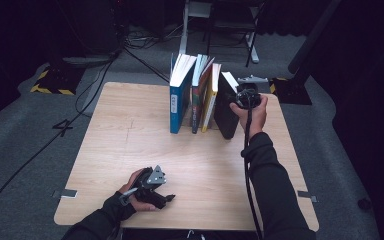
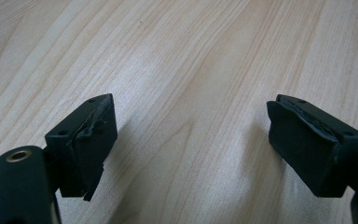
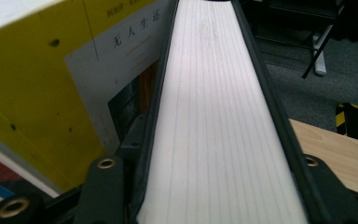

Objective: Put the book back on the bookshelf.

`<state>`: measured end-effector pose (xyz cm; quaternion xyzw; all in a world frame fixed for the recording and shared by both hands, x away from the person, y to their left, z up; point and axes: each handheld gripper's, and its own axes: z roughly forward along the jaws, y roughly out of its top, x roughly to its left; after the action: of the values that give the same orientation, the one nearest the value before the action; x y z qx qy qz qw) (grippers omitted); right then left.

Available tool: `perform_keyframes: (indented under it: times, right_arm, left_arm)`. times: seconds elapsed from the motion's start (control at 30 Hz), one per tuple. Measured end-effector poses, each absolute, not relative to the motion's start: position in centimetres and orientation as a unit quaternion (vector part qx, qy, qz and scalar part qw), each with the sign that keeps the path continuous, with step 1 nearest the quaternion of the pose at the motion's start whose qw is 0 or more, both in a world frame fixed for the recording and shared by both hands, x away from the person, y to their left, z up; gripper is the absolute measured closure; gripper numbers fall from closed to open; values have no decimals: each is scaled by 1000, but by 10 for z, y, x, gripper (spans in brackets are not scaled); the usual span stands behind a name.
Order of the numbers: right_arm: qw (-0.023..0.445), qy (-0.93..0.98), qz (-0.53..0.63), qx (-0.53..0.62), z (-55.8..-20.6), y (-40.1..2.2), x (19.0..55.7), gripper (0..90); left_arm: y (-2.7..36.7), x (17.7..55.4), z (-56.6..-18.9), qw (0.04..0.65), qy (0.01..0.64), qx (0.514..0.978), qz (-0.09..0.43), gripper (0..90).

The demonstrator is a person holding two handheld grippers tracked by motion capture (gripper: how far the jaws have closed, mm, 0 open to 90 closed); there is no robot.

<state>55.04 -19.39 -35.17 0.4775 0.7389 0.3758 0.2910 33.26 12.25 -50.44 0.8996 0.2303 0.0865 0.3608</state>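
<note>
Several books stand upright in a row at the back of the wooden table (image 1: 130, 140): a blue one (image 1: 180, 102), a dark red one (image 1: 197, 102), a yellow one (image 1: 210, 102) and a thick black one (image 1: 225, 112) at the right end. My right gripper (image 1: 241, 95) comes down over the black book (image 3: 214, 116), its white page edge running between the jaws. Both jaws lie against its covers, shut on it. The yellow book (image 3: 37, 93) leans just beside it. My left gripper (image 1: 167, 198) rests low near the table's front edge, jaws wide open (image 2: 191, 126) over bare wood.
Bare table surface (image 2: 177, 56) stretches between the books and my left hand. Behind the table the carpet holds cables (image 1: 145, 60), a metal stand's legs (image 1: 252, 45) and yellow-black striped bases (image 1: 52, 82). The table's right edge (image 1: 292, 150) lies close to my right forearm.
</note>
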Motion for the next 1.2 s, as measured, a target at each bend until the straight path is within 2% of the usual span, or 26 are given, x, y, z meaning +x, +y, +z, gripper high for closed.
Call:
perform_keyframes:
  times: [0.43,0.6,0.9,1.03,1.13,1.2]
  right_arm:
    - [308,713,404,483,-341,-189,562,535]
    - [327,689,426,487,-347,-189,559,534]
    - [330,694,425,479,-361,-189,550,529]
    - [305,715,415,473,-358,-192,549,493]
    - [276,733,402,474,-354,-194,552,419]
    - [264,744,392,473,-352,-194,553,404]
  left_arm:
    - [122,332,-504,362,225,901,83,164]
    - [122,332,-504,362,222,902,83,166]
    - [122,332,-504,362,220,902,81,167]
    - [122,332,-504,363,221,902,81,167]
    - [122,331,-504,363,221,902,81,166]
    - [121,331,-505,365,222,901,81,166]
